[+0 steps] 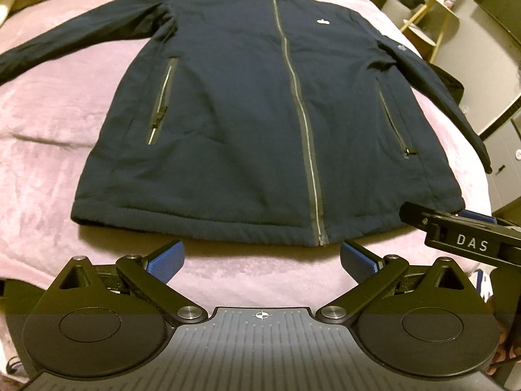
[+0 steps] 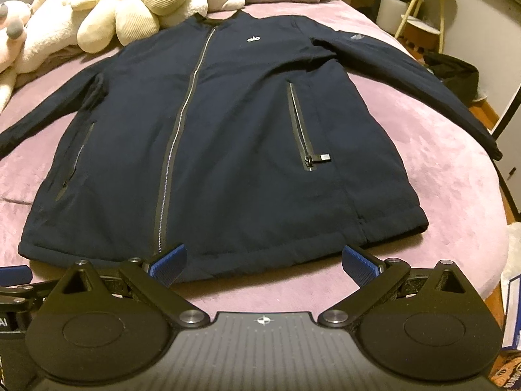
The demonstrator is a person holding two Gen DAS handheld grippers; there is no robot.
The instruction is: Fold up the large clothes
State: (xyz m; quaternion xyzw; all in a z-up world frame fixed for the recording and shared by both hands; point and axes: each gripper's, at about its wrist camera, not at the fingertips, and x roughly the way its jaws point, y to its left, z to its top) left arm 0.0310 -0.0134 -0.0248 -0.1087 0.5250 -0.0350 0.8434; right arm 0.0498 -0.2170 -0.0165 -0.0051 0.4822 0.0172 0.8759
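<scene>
A: Jacket (image 1: 228, 114) all in view?
B: No, left sleeve (image 1: 49, 52) runs off the pic's left edge, cuff unseen. Right-sleeve patch (image 1: 400, 48) too small to read.
A: Far end?
B: Plush toys (image 2: 107, 9) cut by top edge. Right gripper (image 1: 462, 228) only partly in left cam; fingertips hidden.

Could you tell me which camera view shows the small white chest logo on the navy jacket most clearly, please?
The right wrist view: the small white chest logo reads as distinct letter shapes on the navy zip-up jacket. In the left wrist view it is only a blurred white smudge.
</scene>
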